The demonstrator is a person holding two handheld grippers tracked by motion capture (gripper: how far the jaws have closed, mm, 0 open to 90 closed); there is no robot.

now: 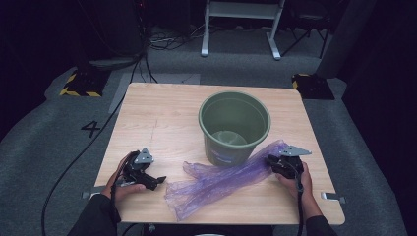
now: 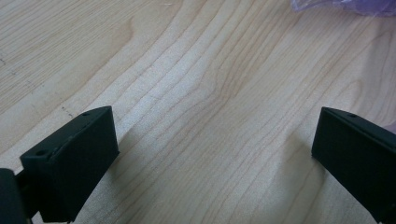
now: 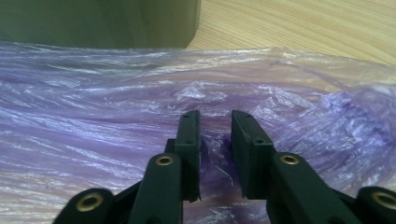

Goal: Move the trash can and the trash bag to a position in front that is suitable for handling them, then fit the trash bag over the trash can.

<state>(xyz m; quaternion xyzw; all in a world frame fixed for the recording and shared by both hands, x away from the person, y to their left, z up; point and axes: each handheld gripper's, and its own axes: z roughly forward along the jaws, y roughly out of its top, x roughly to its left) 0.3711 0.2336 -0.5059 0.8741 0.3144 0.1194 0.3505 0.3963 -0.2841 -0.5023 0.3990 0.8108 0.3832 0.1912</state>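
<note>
A long, crumpled purple plastic bag [image 1: 221, 177] lies across the front of the wooden table [image 1: 157, 113], just in front of an upright green bucket [image 1: 234, 125]. At the bag's right end my right gripper [image 1: 271, 161] is held low. In the right gripper view my right gripper [image 3: 215, 116] has its jaws drawn close on a fold of the bag [image 3: 93, 116], with the bucket wall [image 3: 93, 23] behind. To the left of the bag, my left gripper [image 1: 160, 181] rests near the table. In the left gripper view my left gripper [image 2: 214, 114] is wide open over bare wood, and the bag's edge [image 2: 345, 5] shows at the top right.
The bucket holds nothing that I can see. Grey carpet surrounds the table, with cables and a "4" mark [image 1: 90, 129] at the left. Yellow-black striped blocks [image 1: 81, 83] and a white metal frame [image 1: 241, 24] stand beyond the far edge.
</note>
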